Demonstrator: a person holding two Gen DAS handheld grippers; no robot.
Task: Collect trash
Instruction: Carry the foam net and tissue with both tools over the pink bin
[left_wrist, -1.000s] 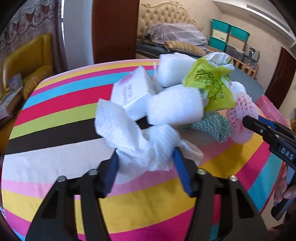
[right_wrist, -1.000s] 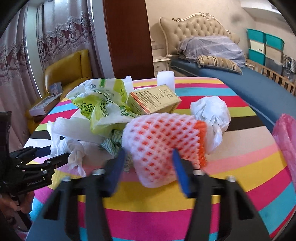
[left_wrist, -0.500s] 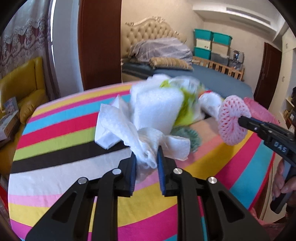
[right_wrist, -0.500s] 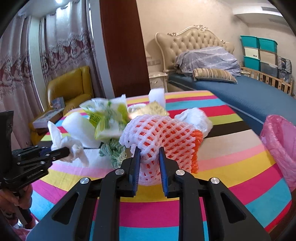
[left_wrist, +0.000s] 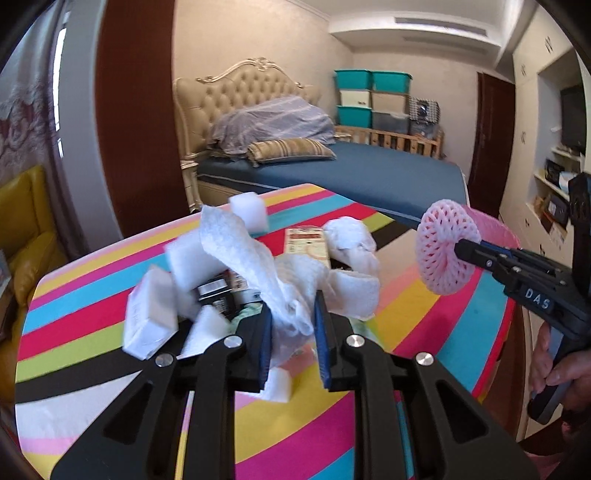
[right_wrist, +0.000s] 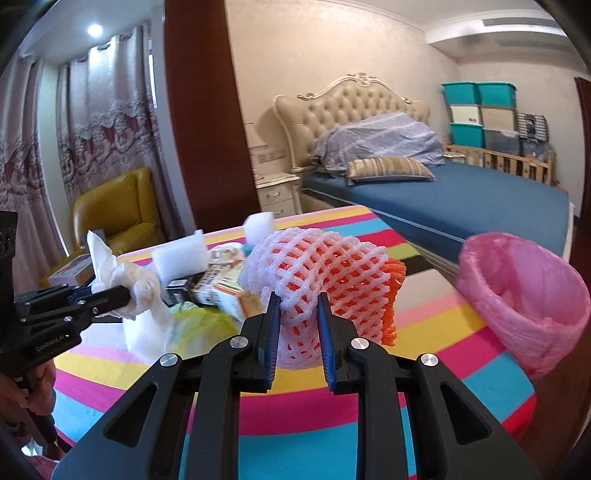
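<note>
Left gripper (left_wrist: 291, 332) clamped on a crumpled white tissue (left_wrist: 258, 266), jaws narrow, blue pads pressing the wad from both sides, paper spilling up and out over the fingers. Tissue lifted clear of the striped table (left_wrist: 92, 295), hanging in front of the trash pile. Right gripper (right_wrist: 297, 332) pinched shut on a white foam net (right_wrist: 317, 266) with an orange net (right_wrist: 391, 295) tucked inside, the mesh bulging above the pads, raised above the tabletop. Seen from the left wrist, the same net a pink-white disc on the tip of the right gripper, off to the right, a hand (left_wrist: 565, 373) on the grip below. Seen from the right wrist, the left gripper at the left edge with the tissue in its tips. On the table behind: white foam blocks (right_wrist: 181, 254), small cartons (right_wrist: 225, 288), a yellow-green wrapper (right_wrist: 199, 325), all loosely heaped near the middle, some blurred. Pink-lined bin (right_wrist: 524, 295) just beside the table's right edge, mouth open, tilted in view, near the foam net but apart from it. Beyond: bed (right_wrist: 443, 192) with blue sheet, yellow armchair (right_wrist: 118, 206), teal boxes (right_wrist: 476, 96) stacked by the far wall.
</note>
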